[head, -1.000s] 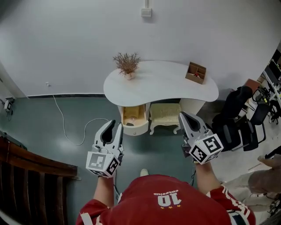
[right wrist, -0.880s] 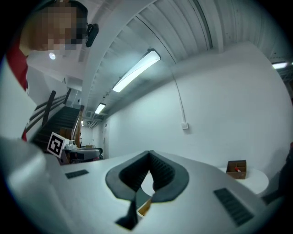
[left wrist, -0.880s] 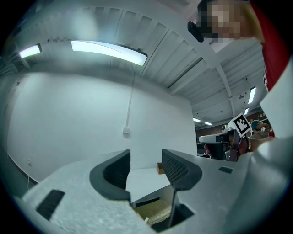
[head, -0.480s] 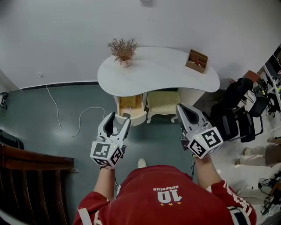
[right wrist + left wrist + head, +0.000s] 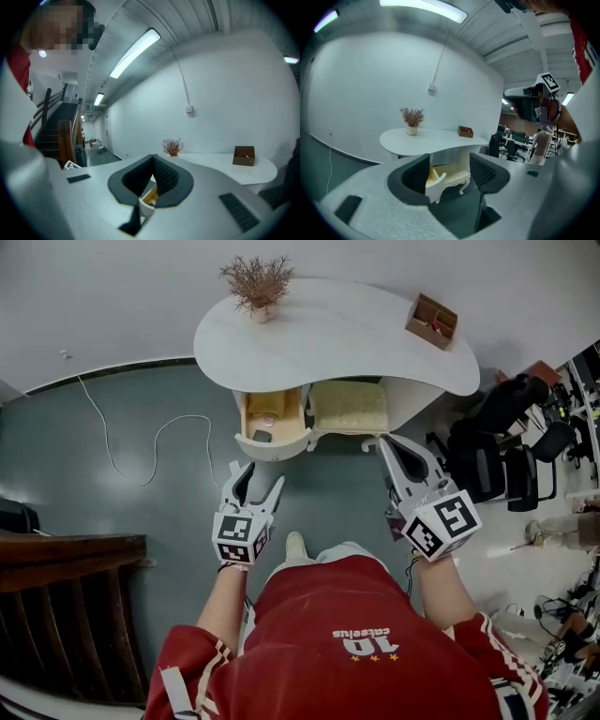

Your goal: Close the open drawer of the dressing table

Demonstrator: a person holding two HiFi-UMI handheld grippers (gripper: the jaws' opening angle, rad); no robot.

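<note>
While I am only on the approach and nothing yet touches the drawer, the closing push itself has not begun. At lower left of centre in the head view, my left hand-held gripper (image 5: 262,476) has just been opening its jaws; they stand wide with nothing between them. The open drawer (image 5: 274,448) lies straight above it in the frame, near but clearly apart, pulled out from under the left end of the white bench (image 5: 337,334). Small things lie inside it that I cannot make out. In the left gripper view the drawer's pale front shows right in the gap between the jaws, so I judge the line is good. Next I should bring this hand-held gripper up to the curved front and press squarely inward, so the drawer does not skew. Just right of the drawer, the cushioned stool (image 5: 347,407) is tucked under the bench. Farther right, my right hand-held gripper (image 5: 389,444) has its jaws together and empty, well apart from the drawer.
</note>
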